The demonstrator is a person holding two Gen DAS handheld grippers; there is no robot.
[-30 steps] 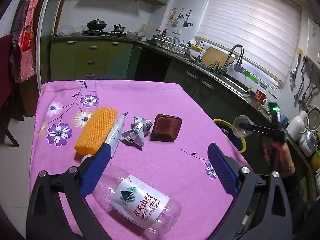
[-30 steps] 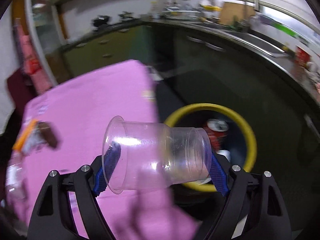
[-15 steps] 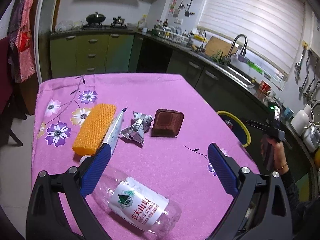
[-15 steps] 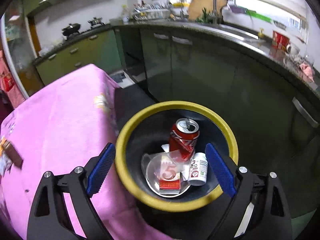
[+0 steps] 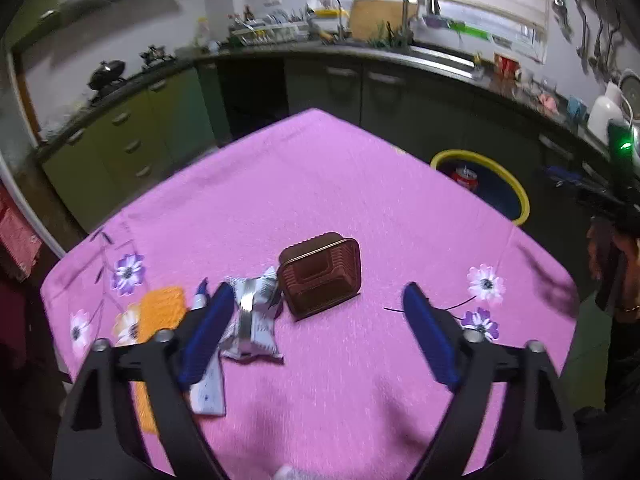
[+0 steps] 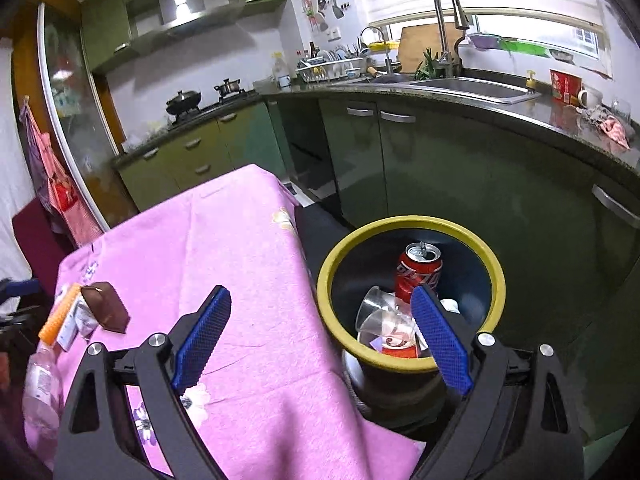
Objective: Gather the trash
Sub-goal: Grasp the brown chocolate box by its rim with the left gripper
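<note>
Trash bin (image 6: 408, 360) beside table edge (image 6: 308, 280) — right tongs (image 6: 320, 336) spread, empty.

The left claw (image 5: 316, 336) hangs wide open over the pink worktop (image 5: 320, 184). Just left of the brown tray (image 5: 320, 276) lies a crumpled silver wrapper (image 5: 252, 320); beyond the tray, off the worktop's edge, stands the yellow-rimmed bin (image 5: 516, 196).

My left gripper (image 5: 316, 334) and right gripper (image 6: 320, 338) look alike: matte black plastic arms with triangular cutouts, round silver screws at the joints, and long blue pads (image 6: 202, 334) with a fine diamond texture lining the inside of each finger.
</note>
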